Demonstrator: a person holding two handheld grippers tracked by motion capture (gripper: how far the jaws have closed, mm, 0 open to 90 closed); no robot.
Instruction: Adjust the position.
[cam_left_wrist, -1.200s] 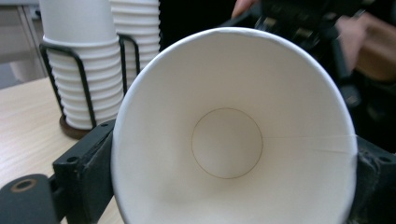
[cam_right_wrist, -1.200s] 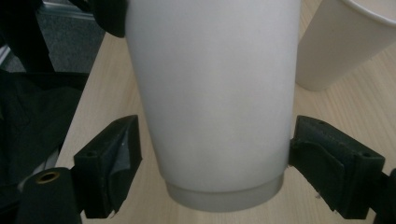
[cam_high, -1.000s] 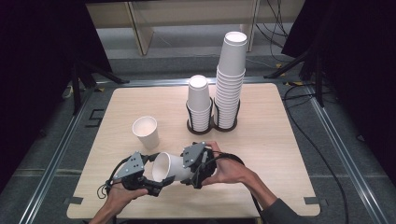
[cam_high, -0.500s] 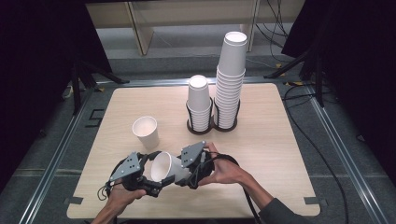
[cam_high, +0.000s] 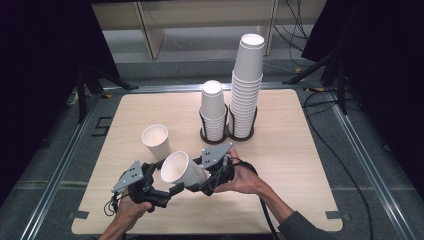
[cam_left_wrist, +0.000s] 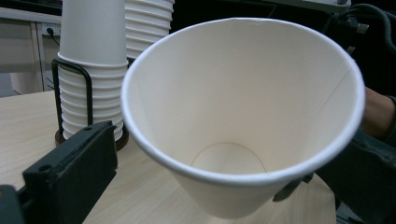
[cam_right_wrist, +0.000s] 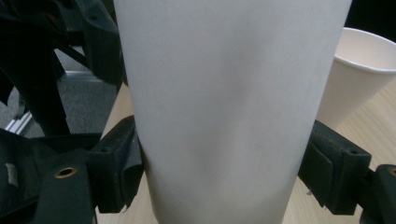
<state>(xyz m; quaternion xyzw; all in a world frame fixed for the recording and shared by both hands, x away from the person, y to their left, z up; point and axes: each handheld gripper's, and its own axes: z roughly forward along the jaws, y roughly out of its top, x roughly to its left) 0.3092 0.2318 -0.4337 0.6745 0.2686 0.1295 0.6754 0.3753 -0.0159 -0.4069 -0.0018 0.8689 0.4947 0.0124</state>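
I held a white paper cup (cam_high: 181, 171) on its side, low over the near part of the wooden counter (cam_high: 300, 165), its mouth turned toward my left hand and its base toward my right. My right gripper (cam_high: 200, 186) had its jaws closed on the cup's lower wall; in the right gripper view the two black jaws pressed that wall (cam_right_wrist: 224, 107) from either side, and the paper dented slightly between them. My left gripper (cam_high: 167, 192) sat just beside the cup's rim with its jaws spread wide; they had just been opening, and they no longer pressed on the cup. In the left gripper view one jaw stood clear of the rim, with a gap between them. That view looked straight into the cup (cam_left_wrist: 243, 121): it was empty, and its round bottom was bare.

A second paper cup (cam_high: 155, 141) stood upright on the counter just beyond my left hand, mouth up; its bottom could not be seen. Farther back, two stacks of nested paper cups stood mouth-down in a black wire holder (cam_high: 202, 131): a short stack (cam_high: 213, 107) on the left and a tall stack (cam_high: 246, 85) on the right, touching at the sides.
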